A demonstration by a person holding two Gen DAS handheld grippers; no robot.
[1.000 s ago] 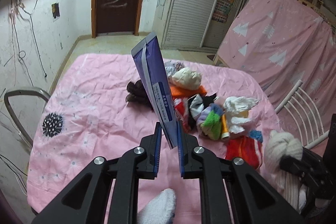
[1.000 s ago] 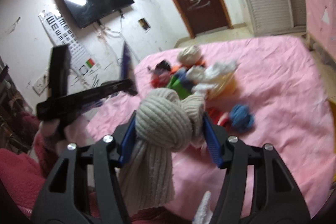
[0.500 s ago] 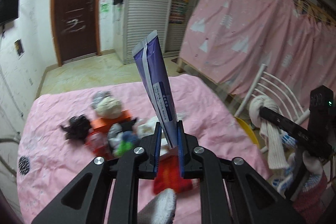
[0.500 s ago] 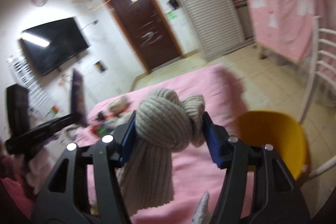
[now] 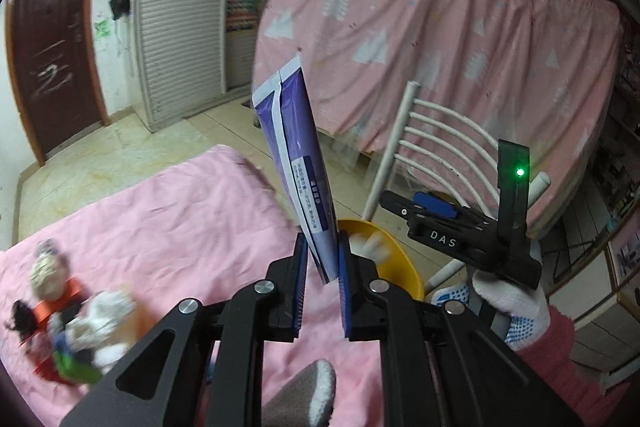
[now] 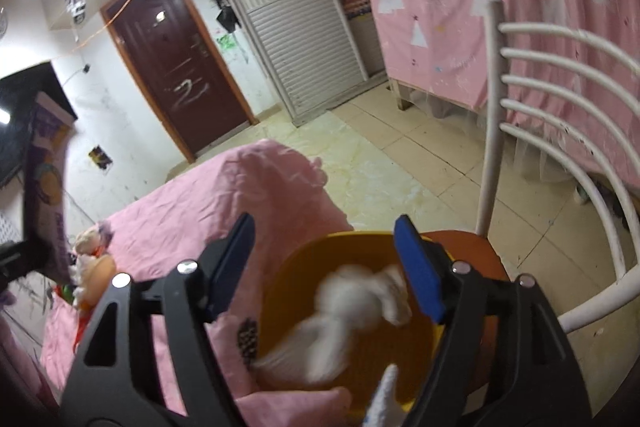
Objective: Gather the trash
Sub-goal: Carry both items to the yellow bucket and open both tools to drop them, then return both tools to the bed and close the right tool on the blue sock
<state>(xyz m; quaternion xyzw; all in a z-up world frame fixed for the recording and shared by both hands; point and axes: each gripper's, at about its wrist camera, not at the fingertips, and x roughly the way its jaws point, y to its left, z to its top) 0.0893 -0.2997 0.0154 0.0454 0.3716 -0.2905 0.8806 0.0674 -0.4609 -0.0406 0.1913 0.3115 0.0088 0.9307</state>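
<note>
Both my grippers have swung right, off the clutter and over to the yellow basin [image 6: 280,291] on the white chair [image 6: 560,155] beside the pink-covered desk [image 5: 160,211]. My right gripper [image 6: 326,263] has just been opening; its fingers stand spread, and the knotted beige sock [image 6: 352,311] lies blurred in the basin below. My left gripper [image 5: 322,281] pinches the purple tube [image 5: 296,155] upright, near the basin's rim.
</note>
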